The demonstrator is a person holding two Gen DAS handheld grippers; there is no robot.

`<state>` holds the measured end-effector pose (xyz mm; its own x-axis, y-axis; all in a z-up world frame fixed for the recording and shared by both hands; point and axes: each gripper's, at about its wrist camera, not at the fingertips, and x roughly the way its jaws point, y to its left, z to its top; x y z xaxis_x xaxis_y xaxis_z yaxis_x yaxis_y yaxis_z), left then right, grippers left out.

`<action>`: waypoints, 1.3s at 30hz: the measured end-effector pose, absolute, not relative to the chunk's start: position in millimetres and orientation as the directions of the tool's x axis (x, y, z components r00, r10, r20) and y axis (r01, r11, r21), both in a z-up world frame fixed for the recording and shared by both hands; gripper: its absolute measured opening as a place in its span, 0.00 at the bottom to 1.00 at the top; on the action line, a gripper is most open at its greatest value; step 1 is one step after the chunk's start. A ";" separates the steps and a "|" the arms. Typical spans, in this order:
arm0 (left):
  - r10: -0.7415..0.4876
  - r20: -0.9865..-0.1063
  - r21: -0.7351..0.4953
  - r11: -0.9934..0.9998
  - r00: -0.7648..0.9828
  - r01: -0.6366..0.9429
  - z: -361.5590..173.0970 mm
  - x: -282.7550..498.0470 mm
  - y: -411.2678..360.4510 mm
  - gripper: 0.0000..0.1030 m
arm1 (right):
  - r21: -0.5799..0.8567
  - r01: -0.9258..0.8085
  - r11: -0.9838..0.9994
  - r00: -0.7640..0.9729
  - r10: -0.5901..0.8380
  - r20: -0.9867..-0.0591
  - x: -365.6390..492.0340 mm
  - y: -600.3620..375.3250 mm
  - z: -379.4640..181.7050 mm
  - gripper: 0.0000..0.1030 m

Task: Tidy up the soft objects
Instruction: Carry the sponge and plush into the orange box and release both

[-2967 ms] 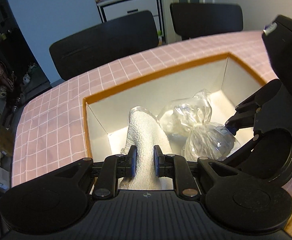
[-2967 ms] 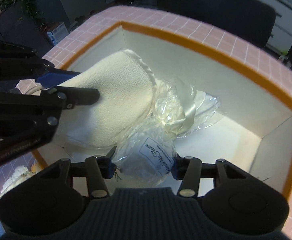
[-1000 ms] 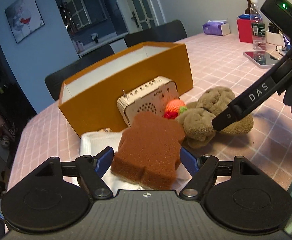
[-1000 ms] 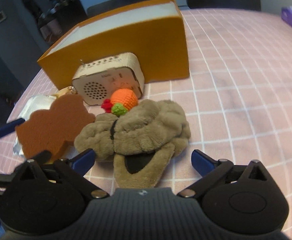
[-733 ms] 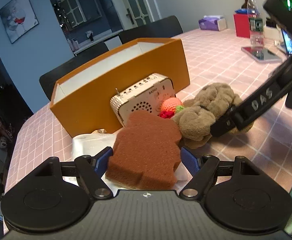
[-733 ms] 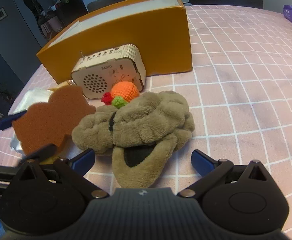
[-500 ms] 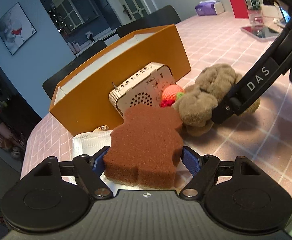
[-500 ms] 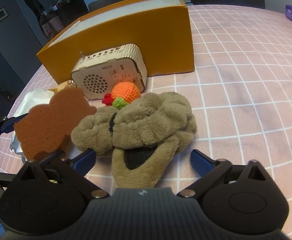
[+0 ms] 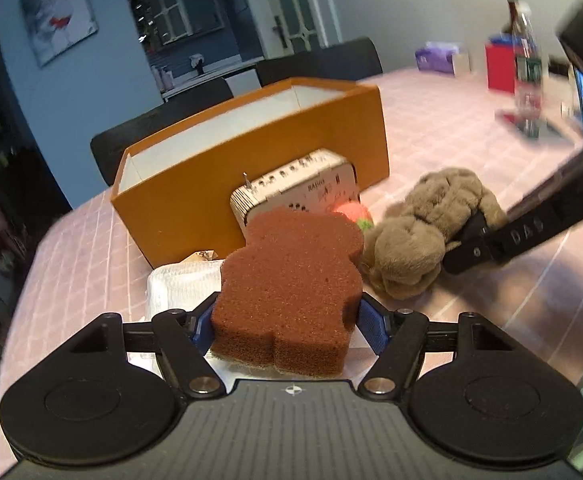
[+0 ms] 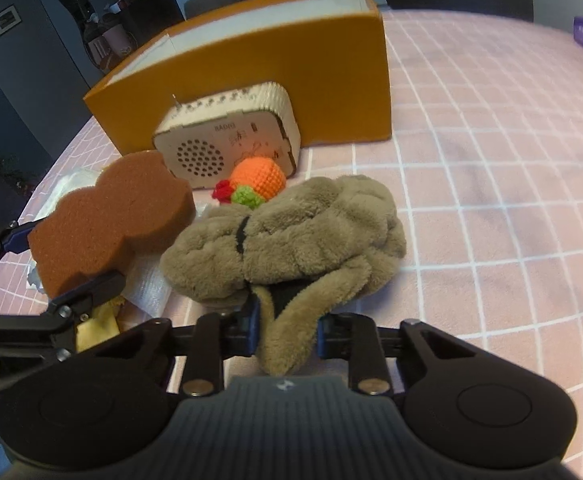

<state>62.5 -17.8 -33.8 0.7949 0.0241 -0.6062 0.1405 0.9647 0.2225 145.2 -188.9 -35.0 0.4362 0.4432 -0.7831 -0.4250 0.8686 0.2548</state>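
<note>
My left gripper (image 9: 287, 330) is shut on a brown bear-shaped sponge (image 9: 291, 288), which also shows in the right wrist view (image 10: 111, 220). My right gripper (image 10: 285, 336) is shut on the near flap of a tan plush slipper (image 10: 291, 236), which also shows in the left wrist view (image 9: 423, 232). An orange open-topped box (image 9: 251, 160) stands behind them; it also shows in the right wrist view (image 10: 275, 72). An orange crocheted fruit (image 10: 257, 180) lies between the slipper and a wooden radio (image 10: 227, 140).
A white cloth (image 9: 179, 288) lies under the sponge on the pink checked table (image 10: 491, 160). A yellowish item (image 10: 95, 326) lies by the left fingers. A red box and a bottle (image 9: 525, 60) stand far right, with a purple tissue pack (image 9: 437, 56) behind.
Both grippers have closed: the left on the sponge, the right on the slipper's flap. Three seconds ago both were over the box with a white cloth and a plastic bag.
</note>
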 end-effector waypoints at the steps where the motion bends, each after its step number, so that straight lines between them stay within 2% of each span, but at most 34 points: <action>1: 0.013 -0.601 0.193 0.972 0.799 0.130 -29.7 61.8 -14.6 0.78 | 0.242 -0.428 0.871 0.448 0.437 -0.780 143.3 -190.1 -31.5 0.17; 8: -0.095 -0.562 -0.044 0.995 0.822 0.086 -0.6 56.3 13.4 0.79 | 0.191 -0.432 0.882 0.496 0.409 -0.766 134.8 -202.3 -12.0 0.15; 14: -0.109 -0.560 -0.125 0.991 0.821 0.046 9.1 59.8 26.8 0.78 | 0.189 -0.434 0.881 0.502 0.411 -0.761 131.1 -208.2 -4.6 0.15; 22: -0.088 -0.515 -0.096 0.994 0.853 0.045 43.2 52.1 26.8 0.78 | 0.171 -0.486 0.857 0.518 0.440 -0.734 122.4 -216.6 29.4 0.15; 28: -0.086 -0.501 -0.055 0.996 0.861 0.068 68.4 59.1 30.2 0.78 | 0.124 -0.553 0.824 0.535 0.465 -0.706 128.1 -222.0 77.8 0.15; 34: -0.082 -0.486 -0.020 0.996 0.870 0.083 94.5 82.8 36.7 0.78 | 0.109 -0.612 0.783 0.531 0.510 -0.677 159.0 -210.3 121.4 0.15; 39: -0.086 -0.514 -0.039 0.996 0.854 0.076 110.0 122.9 48.6 0.78 | 0.099 -0.644 0.759 0.523 0.531 -0.667 199.4 -188.1 141.9 0.15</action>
